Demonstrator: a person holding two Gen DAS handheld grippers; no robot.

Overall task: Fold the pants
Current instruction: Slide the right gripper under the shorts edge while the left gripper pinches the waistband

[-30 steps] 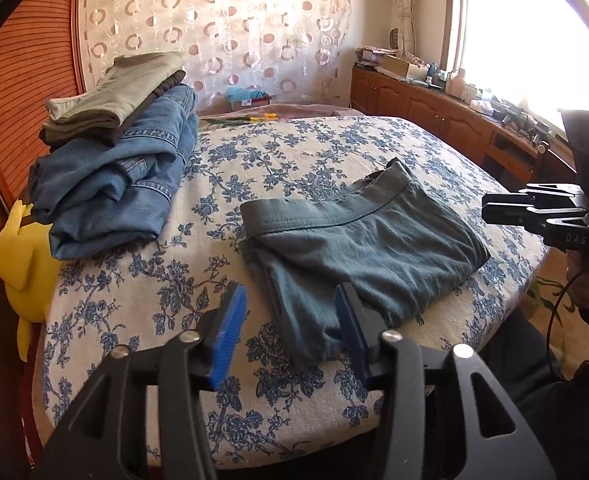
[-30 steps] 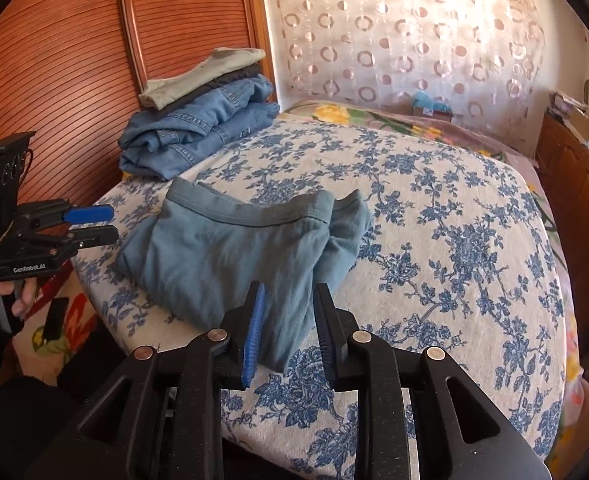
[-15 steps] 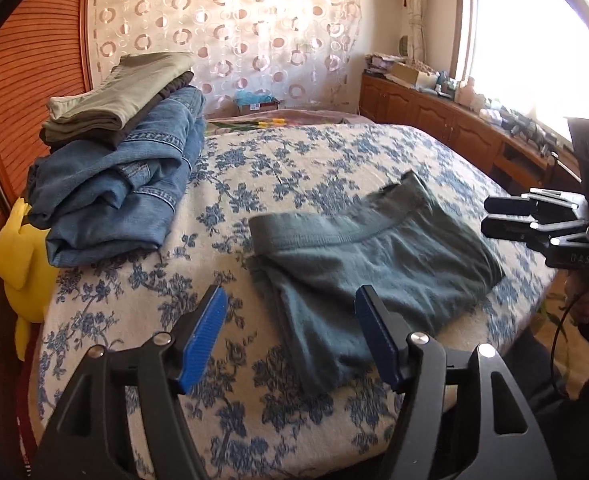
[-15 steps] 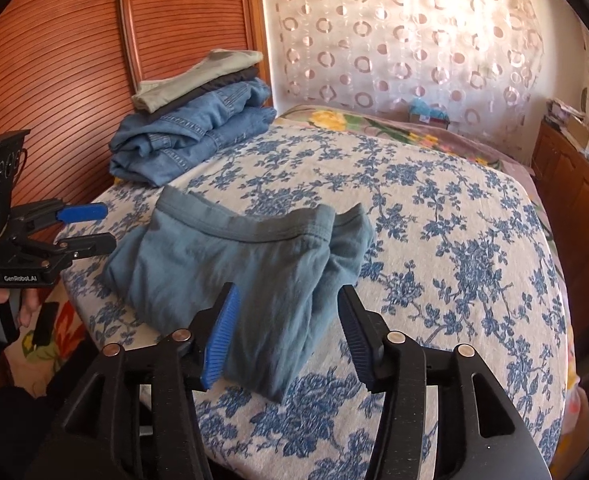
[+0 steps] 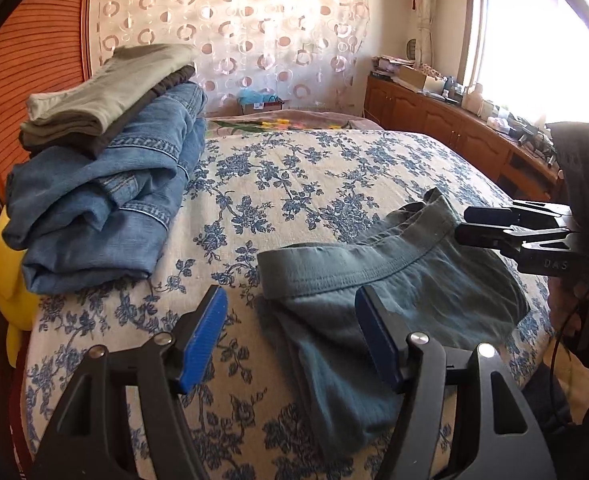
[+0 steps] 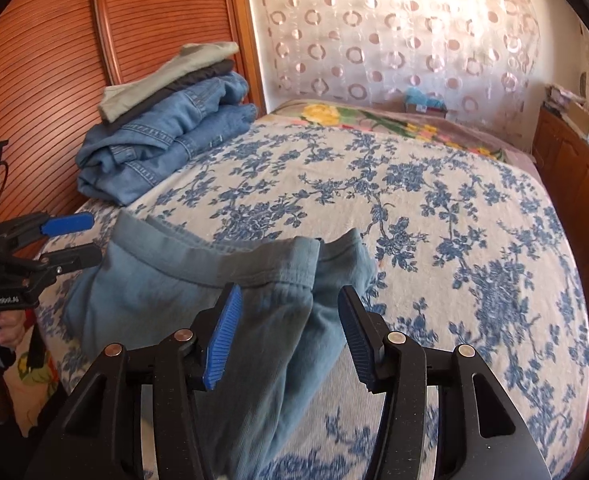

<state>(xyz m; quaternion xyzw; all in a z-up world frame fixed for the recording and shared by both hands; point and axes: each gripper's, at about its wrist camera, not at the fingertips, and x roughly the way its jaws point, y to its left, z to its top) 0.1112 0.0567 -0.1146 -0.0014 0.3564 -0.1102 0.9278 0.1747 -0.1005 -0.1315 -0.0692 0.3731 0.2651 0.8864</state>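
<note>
The folded grey-blue pants [image 5: 394,292] lie at the near edge of the flower-print bed [image 5: 294,168]. They also show in the right wrist view [image 6: 182,292]. My left gripper [image 5: 294,340] is open and empty, just above the pants' left end. My right gripper [image 6: 288,334] is open and empty, above the pants' right end. Each gripper shows in the other's view, the right one [image 5: 490,226] and the left one [image 6: 70,240], both open at the bed's edge.
A stack of folded jeans [image 5: 106,200] with olive and dark trousers [image 5: 106,96] on top sits at the bed's far left by the wooden headboard [image 6: 54,60]. A yellow object [image 5: 2,272] hangs beside it. A wooden cabinet [image 5: 454,140] runs along the window wall.
Both grippers have opened wider and moved in closer over the pants. The pants lie as before.
</note>
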